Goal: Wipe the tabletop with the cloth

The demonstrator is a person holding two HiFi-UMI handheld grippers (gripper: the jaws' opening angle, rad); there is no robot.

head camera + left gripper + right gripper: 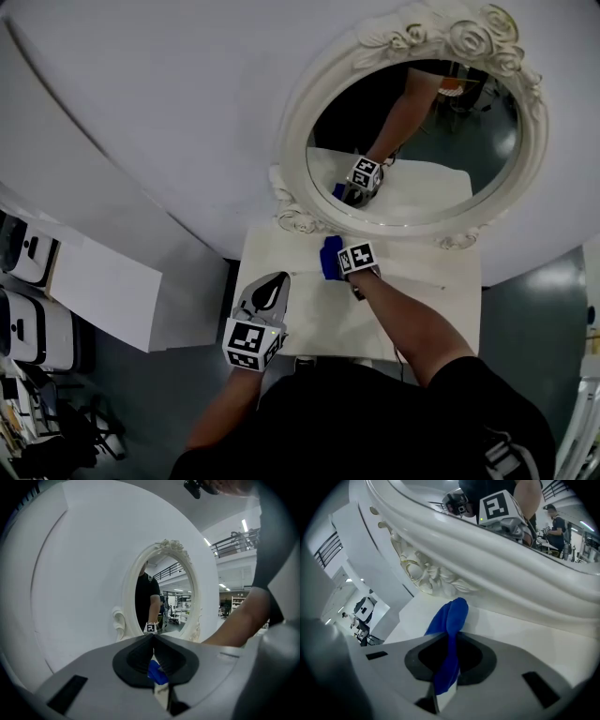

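Grips the blue cloth (449, 620) with the right gripper (451, 638), jaws squeezed on a bunched fold. Pokes a soft lump of it out past the tips, with a tail hanging back between the jaws. Seems to rest that lump on the white table (309, 328), at the back, just beside the bottom of the mirror (422, 122) and its curly frame.

Holds the left gripper (153, 638) over the front left of the table, well apart from the cloth. Has its jaws pressed together at the tips, with nothing held in them. Shows only a bit of blue through the gap behind those tips, far off, likely the same cloth.

Looks very light, soft and floppy, not stiff at all. Bends and bunches with ease, so would likely slip free if pinched by a thin edge only. Best taken by a thick fold near the middle, as here, with enough left out in front to rub the top. Cannot break or crack. Should slide well over the smooth white top. Probably needs a gentle push down, so the lump spreads flat and does not just skim. Calls for care close to the frame, since those curls look easy to bump. Cannot tell which parts of the table are wiped.
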